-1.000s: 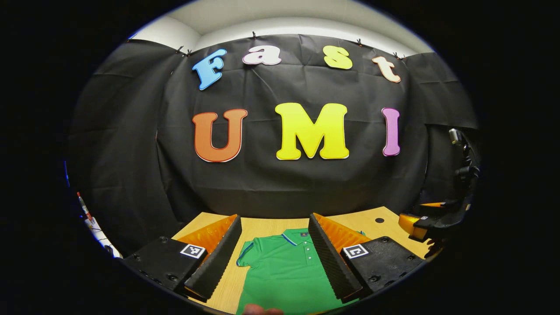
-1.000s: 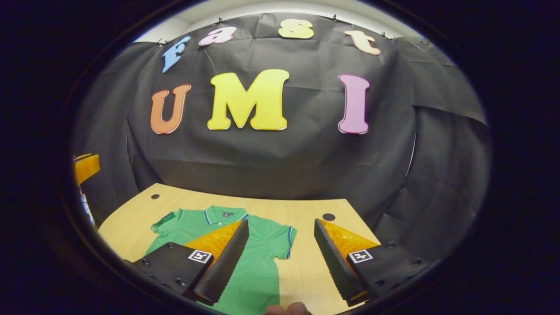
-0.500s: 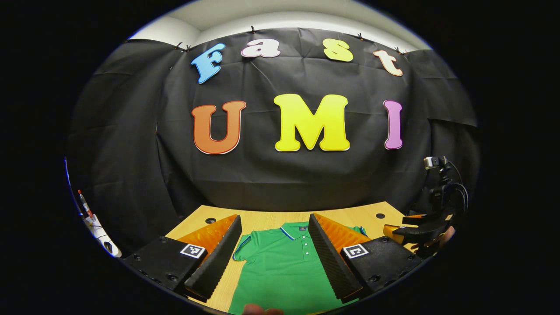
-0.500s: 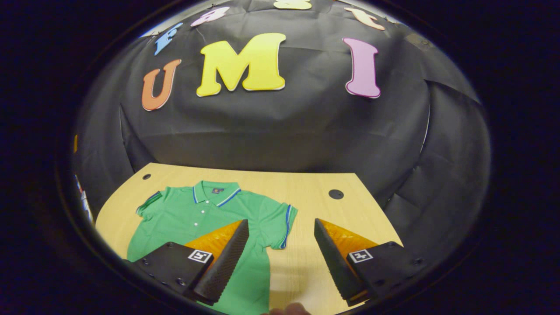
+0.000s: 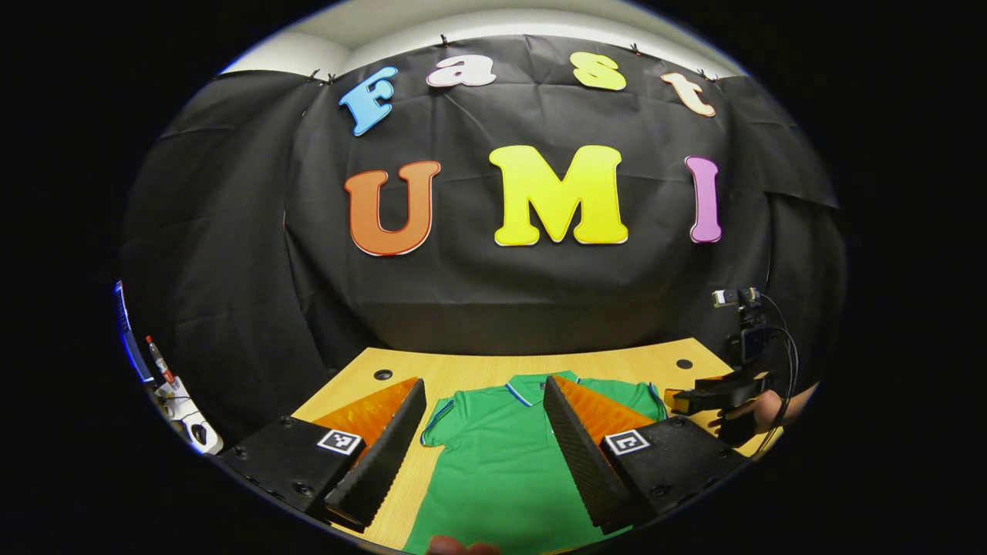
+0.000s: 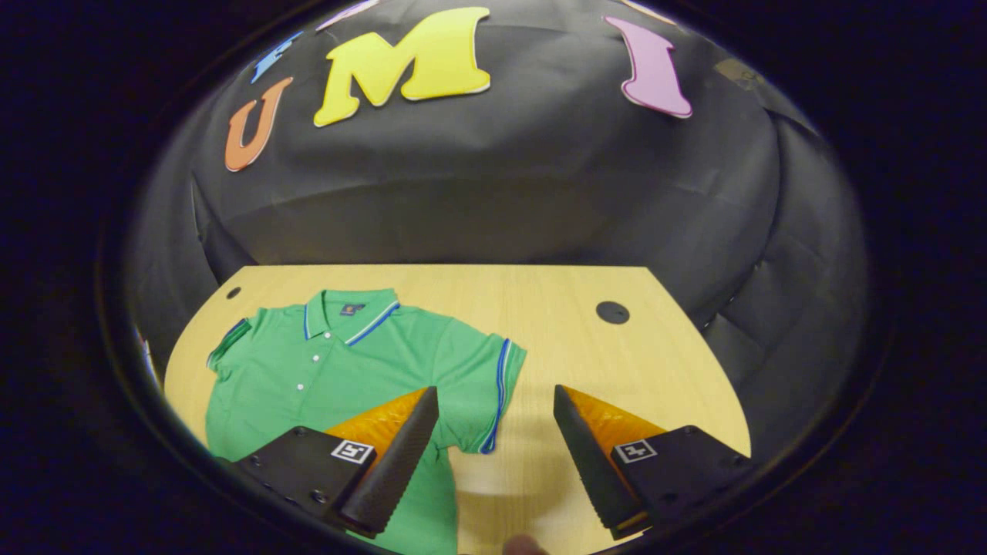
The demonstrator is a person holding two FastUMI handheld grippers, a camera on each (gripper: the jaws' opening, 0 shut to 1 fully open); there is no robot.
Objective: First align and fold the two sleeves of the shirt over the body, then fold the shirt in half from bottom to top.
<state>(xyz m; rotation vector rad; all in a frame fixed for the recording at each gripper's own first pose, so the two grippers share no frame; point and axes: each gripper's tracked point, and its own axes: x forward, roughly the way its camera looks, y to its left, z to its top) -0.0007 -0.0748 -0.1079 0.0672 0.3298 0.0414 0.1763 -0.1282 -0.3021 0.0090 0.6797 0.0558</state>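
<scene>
A green polo shirt [image 6: 339,370] with blue-trimmed collar and cuffs lies flat, front up, on the wooden table [image 6: 586,362], both short sleeves spread out. My right gripper [image 6: 493,391] hovers open above the table, and the shirt's right sleeve [image 6: 482,385] lies beyond, between its fingers. My left gripper [image 5: 484,383] is open over the shirt [image 5: 497,462], its left sleeve [image 5: 436,422] just inside the left finger. The right gripper [image 5: 709,393] and the hand [image 5: 763,408] holding it appear in the left gripper view at the table's right edge.
Round cable holes sit near the table's far corners [image 6: 613,312] [image 6: 233,293]. The black cloth wall [image 6: 493,193] closes in behind the table. A marker and white clutter [image 5: 173,385] lie off the table's left side.
The right gripper has tipped down and come closer to the table, so the shirt and its right sleeve show larger. The left gripper shifted slightly. Both stay open.
</scene>
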